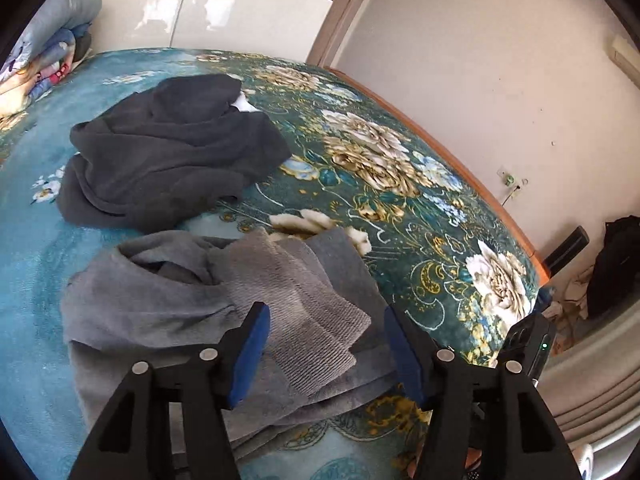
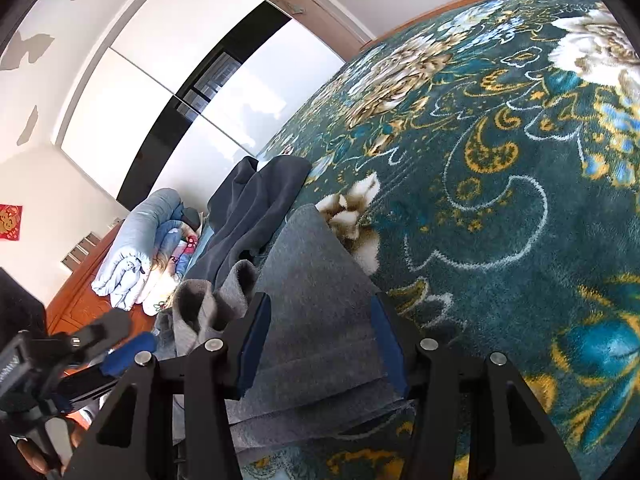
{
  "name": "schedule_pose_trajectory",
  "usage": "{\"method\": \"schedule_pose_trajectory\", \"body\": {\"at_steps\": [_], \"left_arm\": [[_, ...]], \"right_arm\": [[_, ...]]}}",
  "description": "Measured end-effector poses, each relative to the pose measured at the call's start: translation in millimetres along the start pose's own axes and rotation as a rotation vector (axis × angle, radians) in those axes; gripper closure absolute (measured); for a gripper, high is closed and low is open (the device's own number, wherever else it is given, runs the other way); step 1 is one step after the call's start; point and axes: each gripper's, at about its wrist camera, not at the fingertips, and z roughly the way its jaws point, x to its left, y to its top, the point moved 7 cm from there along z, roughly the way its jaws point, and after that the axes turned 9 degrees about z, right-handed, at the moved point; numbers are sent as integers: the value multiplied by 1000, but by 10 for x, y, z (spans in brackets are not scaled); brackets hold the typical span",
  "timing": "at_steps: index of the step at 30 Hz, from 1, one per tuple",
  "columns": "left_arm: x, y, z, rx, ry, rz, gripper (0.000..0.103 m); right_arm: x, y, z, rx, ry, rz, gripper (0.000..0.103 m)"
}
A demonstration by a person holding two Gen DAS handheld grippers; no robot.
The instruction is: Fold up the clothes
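A light grey garment (image 1: 224, 304) lies partly folded on the floral blanket, its ribbed cuff on top. My left gripper (image 1: 326, 320) is open just above its near part, holding nothing. In the right wrist view the same grey garment (image 2: 316, 300) lies flat under my right gripper (image 2: 318, 312), which is open and empty. A dark grey garment (image 1: 168, 152) lies crumpled farther back; it also shows in the right wrist view (image 2: 252, 208). The left gripper (image 2: 104, 348) appears at the lower left of the right wrist view.
The teal floral blanket (image 1: 400, 184) covers the bed. A rolled pale blue quilt (image 1: 44, 52) lies at the far corner, also in the right wrist view (image 2: 140, 248). A white wardrobe (image 2: 180, 80) stands behind. A black bag (image 1: 616, 264) sits on the floor.
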Motion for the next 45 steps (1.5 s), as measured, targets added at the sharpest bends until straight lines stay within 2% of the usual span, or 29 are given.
{"method": "schedule_pose_trajectory", "body": {"at_steps": [4,6,7,10,14,19,22,24,25,29,32,35,40,42,43,44,45], "left_arm": [[594,-145,-430,-59,166,-56,32],[974,-343,-553,-49,252,-111,32],[1140,-459,-590,-35,284,-140,32],[1521,-844,-616,24,312,-235,32],[1637,-1070,-511,58,268,-283,32],[1521,-1160,-334,77,179,-264,32],[1480,-1198,-303,81,138,-253,32],[1494,-1223,-323,75,120,-256,32],[1514,-1234,-343,68,112,-265,32],[1549,-1220,-480,22,79,-276,32],[1520,-1191,-550,-1,34,-277,32],[1496,-1155,-536,-3,23,-270,32],[1359,-1059,-434,20,16,-240,32],[1245,-949,-416,10,6,-206,32],[1183,-884,-414,2,2,-187,32],[1119,-815,-416,-9,-1,-166,32],[1055,-746,-419,-19,-4,-146,32]], "right_arm": [[261,-142,-15,59,64,-104,50],[409,-227,-25,94,101,-164,48],[482,-270,-30,112,120,-195,43],[663,-457,25,198,166,-253,42],[753,-683,242,302,136,-256,42],[781,-669,464,352,127,-141,42],[824,-617,552,348,110,-94,43],[887,-573,555,332,100,-95,60],[909,-510,515,318,104,-103,75],[998,-261,357,260,122,-135,82],[1065,-75,237,217,135,-158,83],[1134,112,116,173,149,-182,83],[404,96,280,216,-10,-88,83],[233,65,266,236,-21,-58,79],[222,84,223,227,-29,-70,75],[226,121,162,210,-45,-99,67],[242,171,95,186,-66,-132,65]]}}
